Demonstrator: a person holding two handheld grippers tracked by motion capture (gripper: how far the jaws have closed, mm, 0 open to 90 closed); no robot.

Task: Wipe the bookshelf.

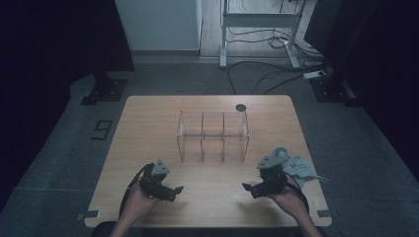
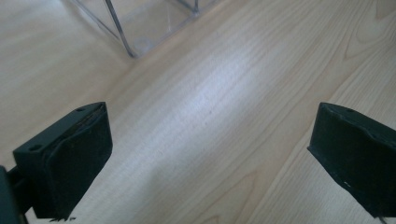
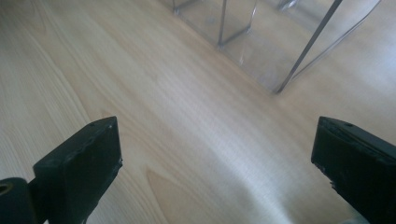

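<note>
A clear plastic organizer [image 1: 212,136] with three compartments stands empty in the middle of the wooden table [image 1: 148,128]. My left gripper [image 1: 177,191] is held low over the table's near left part, its jaws pointing inward. In the left gripper view it [image 2: 210,154] stands wide open over bare wood, a corner of the organizer [image 2: 140,28] ahead. My right gripper [image 1: 248,190] mirrors it at the near right. Its jaws [image 3: 215,163] are also wide open with nothing between them, and the organizer [image 3: 261,42] lies ahead.
A crumpled light blue cloth [image 1: 298,168] lies on the table just right of my right hand. A small dark round disc [image 1: 241,107] sits behind the organizer near the far edge. Cables and a desk frame [image 1: 257,29] are on the floor beyond the table.
</note>
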